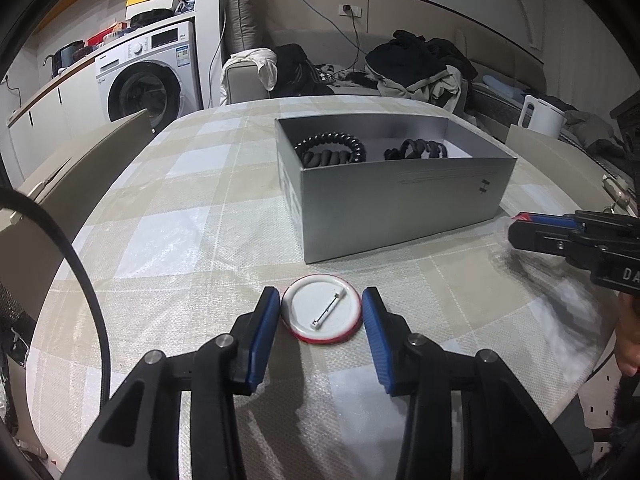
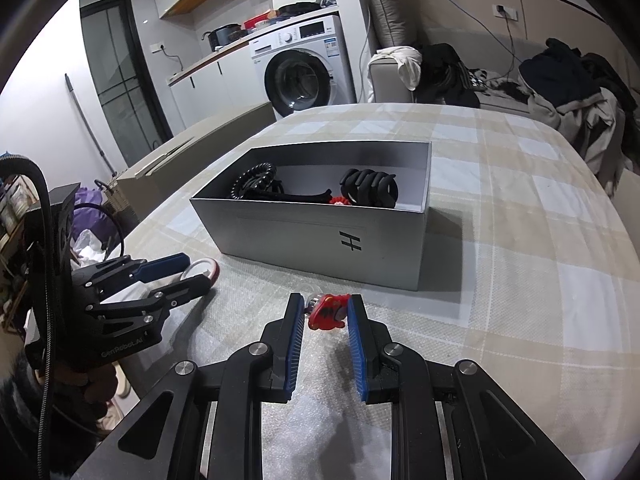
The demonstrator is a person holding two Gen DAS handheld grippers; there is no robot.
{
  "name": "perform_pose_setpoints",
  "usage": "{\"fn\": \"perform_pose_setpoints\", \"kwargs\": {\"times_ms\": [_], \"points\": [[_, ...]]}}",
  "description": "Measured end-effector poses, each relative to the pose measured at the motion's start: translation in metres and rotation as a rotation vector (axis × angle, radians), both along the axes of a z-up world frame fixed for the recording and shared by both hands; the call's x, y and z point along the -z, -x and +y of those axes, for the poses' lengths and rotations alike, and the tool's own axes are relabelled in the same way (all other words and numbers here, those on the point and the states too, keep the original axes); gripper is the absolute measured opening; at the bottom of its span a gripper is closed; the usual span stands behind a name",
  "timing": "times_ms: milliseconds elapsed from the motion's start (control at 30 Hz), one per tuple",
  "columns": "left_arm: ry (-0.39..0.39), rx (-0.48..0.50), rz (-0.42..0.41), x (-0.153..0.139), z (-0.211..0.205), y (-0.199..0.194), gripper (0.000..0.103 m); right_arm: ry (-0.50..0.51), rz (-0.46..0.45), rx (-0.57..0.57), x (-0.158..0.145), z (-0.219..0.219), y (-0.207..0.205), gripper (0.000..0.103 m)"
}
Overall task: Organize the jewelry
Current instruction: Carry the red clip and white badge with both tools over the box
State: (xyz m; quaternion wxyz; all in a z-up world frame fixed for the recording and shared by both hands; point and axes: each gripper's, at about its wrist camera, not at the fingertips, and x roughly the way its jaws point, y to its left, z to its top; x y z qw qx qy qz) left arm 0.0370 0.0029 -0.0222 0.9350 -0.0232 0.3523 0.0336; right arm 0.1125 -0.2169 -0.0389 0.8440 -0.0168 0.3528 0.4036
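A round white pin badge with a red rim (image 1: 322, 310) lies back-up on the checked tablecloth, between the blue pads of my open left gripper (image 1: 320, 300); the pads sit just beside its edges. A small red charm (image 2: 327, 312) lies between the pads of my open right gripper (image 2: 325, 306). A grey open box (image 1: 394, 194) stands behind both and holds black coiled hair ties (image 1: 330, 150) and a black hair clip (image 2: 370, 188). The left gripper (image 2: 196, 270) and badge (image 2: 202, 270) also show in the right wrist view.
The table's rounded edge drops off at left and right. Chair backs (image 1: 96, 160) stand by the table at the left. A washing machine (image 1: 150, 76) and a sofa piled with clothes (image 1: 416, 64) are behind. The right gripper (image 1: 520, 226) reaches in from the right in the left wrist view.
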Motion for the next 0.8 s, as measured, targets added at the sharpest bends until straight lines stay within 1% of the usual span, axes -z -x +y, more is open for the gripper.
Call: {"fn": "perform_pose_setpoints", "kwargs": {"times_ms": [333,633,800], "points": [[-0.007,0.028,-0.056,-0.010,-0.009,0.005,0.037,-0.017,-0.005,0.004,-0.002,-0.004,-0.002,0.020],[0.006,0.030,-0.126,-0.018,-0.008,0.008,0.037,-0.069,-0.024,-0.004,-0.010,-0.009,0.001,0.021],[0.017,0.031,-0.135,-0.022,-0.008,0.004,0.037,-0.093,-0.025,-0.004,-0.014,-0.010,0.001,0.020]]}}
